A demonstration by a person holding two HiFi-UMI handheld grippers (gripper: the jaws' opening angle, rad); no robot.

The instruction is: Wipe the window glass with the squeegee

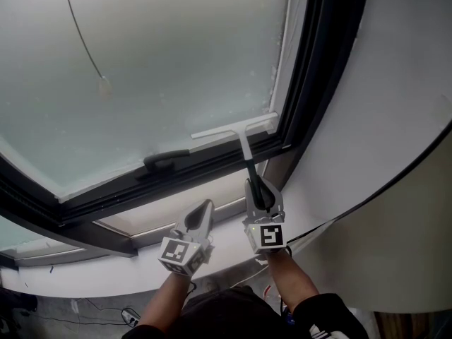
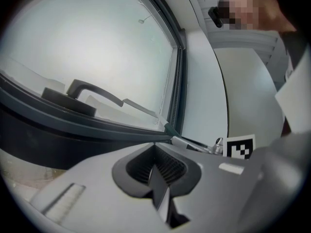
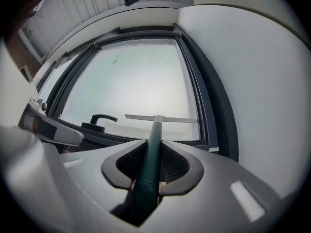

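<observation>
My right gripper (image 1: 260, 191) has its jaws clamped on the dark green shaft of the squeegee (image 1: 246, 147). Its long axis points away from me, up to the window glass (image 1: 155, 69). Its pale blade lies crosswise at the pane's bottom edge, just right of the window handle (image 1: 166, 159). Below that handle, my left gripper (image 1: 203, 214) has its jaws pressed together, holding nothing.

Window glass (image 1: 141, 69): frosted-looking, matt, ahead of the right tool (image 3: 150, 168).
Squeegee (image 3: 152, 142): smooth dark-green handle with a slight sheen; pale matt blade.
Window frame (image 1: 314, 62): dark, smooth, satin.
Left tool (image 2: 158, 171), right tool: matt grey plastic; ribbed dark pads (image 3: 176, 163).
Wall (image 1: 395, 104): white, smooth, matt.
</observation>
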